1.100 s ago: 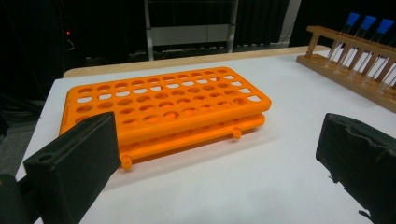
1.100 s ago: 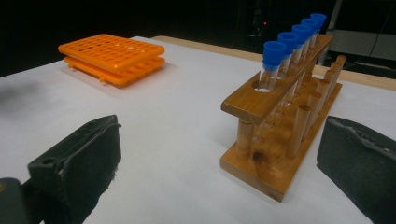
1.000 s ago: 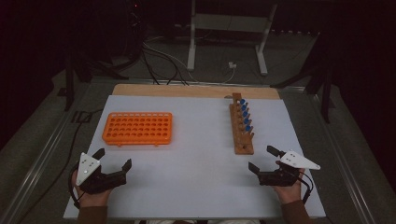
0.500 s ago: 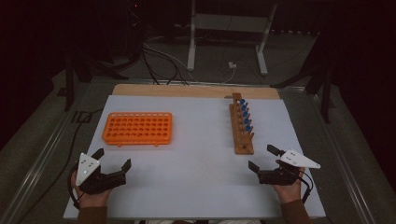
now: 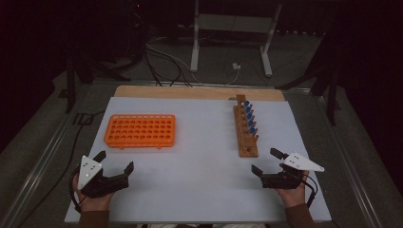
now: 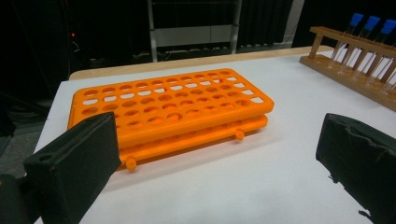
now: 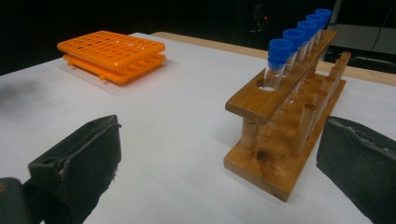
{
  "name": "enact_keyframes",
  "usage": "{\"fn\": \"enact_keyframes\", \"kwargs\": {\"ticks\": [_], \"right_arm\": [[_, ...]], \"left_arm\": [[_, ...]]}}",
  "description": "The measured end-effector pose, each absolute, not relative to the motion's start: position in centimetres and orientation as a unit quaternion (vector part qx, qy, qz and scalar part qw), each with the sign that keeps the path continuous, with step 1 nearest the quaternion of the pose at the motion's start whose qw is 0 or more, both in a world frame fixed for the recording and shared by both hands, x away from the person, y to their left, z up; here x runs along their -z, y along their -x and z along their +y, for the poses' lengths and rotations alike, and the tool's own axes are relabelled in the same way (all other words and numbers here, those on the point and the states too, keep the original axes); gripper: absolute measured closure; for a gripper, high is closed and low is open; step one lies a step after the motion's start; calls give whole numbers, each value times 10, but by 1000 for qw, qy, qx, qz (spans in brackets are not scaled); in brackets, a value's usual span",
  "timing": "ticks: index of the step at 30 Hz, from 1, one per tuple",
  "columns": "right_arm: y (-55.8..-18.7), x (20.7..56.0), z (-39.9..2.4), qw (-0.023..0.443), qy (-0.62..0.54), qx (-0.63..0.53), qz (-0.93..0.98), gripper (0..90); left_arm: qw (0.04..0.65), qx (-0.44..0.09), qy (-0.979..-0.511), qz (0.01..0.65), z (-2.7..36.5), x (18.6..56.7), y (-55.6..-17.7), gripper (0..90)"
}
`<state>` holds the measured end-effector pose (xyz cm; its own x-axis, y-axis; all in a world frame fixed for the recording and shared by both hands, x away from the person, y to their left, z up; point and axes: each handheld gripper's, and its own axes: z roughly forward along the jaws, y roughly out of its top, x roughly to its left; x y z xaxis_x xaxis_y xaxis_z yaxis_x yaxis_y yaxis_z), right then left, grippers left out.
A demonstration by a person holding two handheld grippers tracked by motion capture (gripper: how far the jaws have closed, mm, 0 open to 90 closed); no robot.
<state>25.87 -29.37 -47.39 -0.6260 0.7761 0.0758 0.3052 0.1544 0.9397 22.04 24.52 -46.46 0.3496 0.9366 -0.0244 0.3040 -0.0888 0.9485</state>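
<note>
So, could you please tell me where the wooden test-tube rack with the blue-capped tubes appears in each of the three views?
High view: the wooden test-tube rack stands right of centre, lengthwise away from the person, ahead of the right gripper.
Left gripper view: its end shows at the upper right edge.
Right gripper view: it stands large, right of centre.
Shared landmark: the orange plastic tube tray, left of the rack in all three.

High view: dim, slightly soft and grainy; surroundings fall to near black, only the white desk [image 5: 199, 156] evenly lit from above. Shadows on it faint and short. Left and right gripper views: brighter, desk surface near white but without hard glare. Black pads at the bottom corners soft, out of focus. Orange rack [image 6: 168, 109] sharp; backgrounds dark, underexposed.
</note>
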Motion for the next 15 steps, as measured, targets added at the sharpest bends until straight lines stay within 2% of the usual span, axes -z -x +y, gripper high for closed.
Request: {"fn": "enact_keyframes", "kwargs": {"ticks": [15], "right_arm": [[-258, 473, -291, 218, -374, -533, 727, 1]], "left_arm": [[488, -327, -658, 472, 246, 464, -220, 4]]}}
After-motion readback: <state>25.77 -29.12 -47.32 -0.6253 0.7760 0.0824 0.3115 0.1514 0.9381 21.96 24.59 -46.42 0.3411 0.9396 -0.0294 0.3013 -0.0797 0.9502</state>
